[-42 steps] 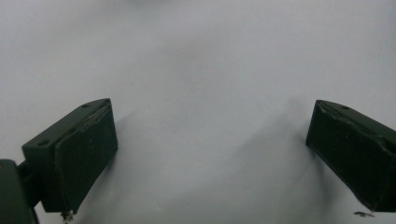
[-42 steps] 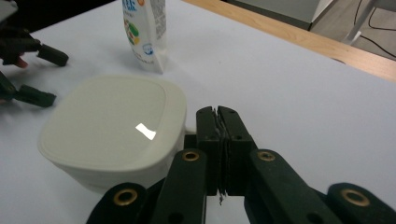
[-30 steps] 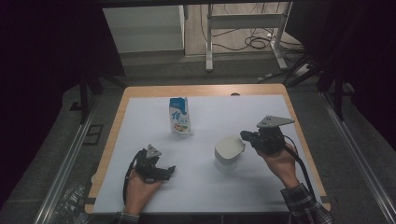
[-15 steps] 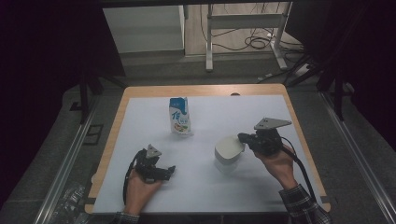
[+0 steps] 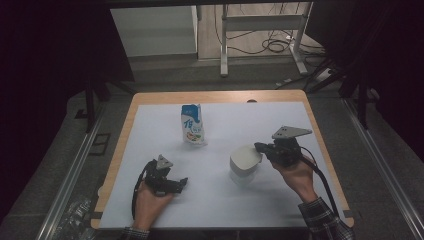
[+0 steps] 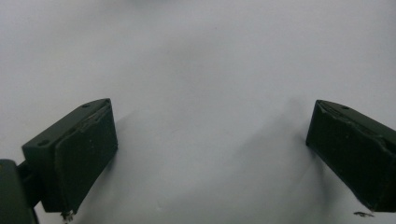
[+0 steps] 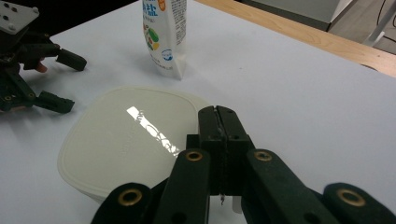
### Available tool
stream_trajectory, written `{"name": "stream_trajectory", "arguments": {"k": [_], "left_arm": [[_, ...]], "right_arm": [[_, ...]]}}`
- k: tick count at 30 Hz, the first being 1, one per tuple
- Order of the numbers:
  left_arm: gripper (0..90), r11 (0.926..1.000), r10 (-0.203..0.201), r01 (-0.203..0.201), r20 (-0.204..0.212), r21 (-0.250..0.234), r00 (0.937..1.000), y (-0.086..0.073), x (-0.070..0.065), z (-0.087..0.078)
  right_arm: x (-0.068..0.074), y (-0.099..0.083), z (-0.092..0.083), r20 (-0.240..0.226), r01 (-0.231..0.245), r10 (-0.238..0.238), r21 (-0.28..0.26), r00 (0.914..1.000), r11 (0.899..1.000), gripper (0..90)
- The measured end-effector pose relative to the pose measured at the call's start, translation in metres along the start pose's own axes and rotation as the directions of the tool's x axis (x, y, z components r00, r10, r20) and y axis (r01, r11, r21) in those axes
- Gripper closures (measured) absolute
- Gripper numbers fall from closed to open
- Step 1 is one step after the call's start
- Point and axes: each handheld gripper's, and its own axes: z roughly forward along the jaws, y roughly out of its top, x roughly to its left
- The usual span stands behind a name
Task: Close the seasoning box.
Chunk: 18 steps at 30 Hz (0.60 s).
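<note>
Right gripper (image 7: 218, 122) jaws together over lidded container (image 7: 126, 140) near edge.

Table (image 5: 150, 107), frame centre. Salt carton (image 5: 192, 124) upright, upper centre. Lidded container (image 5: 244, 160) lower right of carton; right gripper (image 5: 259, 148) touching its right edge. Left gripper (image 5: 182, 183) lower left, well apart.
</note>
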Motion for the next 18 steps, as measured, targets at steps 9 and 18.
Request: {"name": "stream_trajectory", "arguments": {"k": [9, 18], "left_arm": [[2.2, 1.0, 0.0, 0.0, 0.0, 0.0, 1.0, 0.0, 0.0, 0.0], [2.2, 1.0, 0.0, 0.0, 0.0, 0.0, 1.0, 0.0, 0.0001, 0.0]], "right_arm": [[0.0001, 0.0003, 0.0012, 0.003, 0.003, -0.003, -0.002, 1.0, 1.0, 89.2], [-0.0034, -0.0011, 0.0009, -0.006, -0.008, 0.008, -0.007, 1.0, 1.0, 89.3]]}}
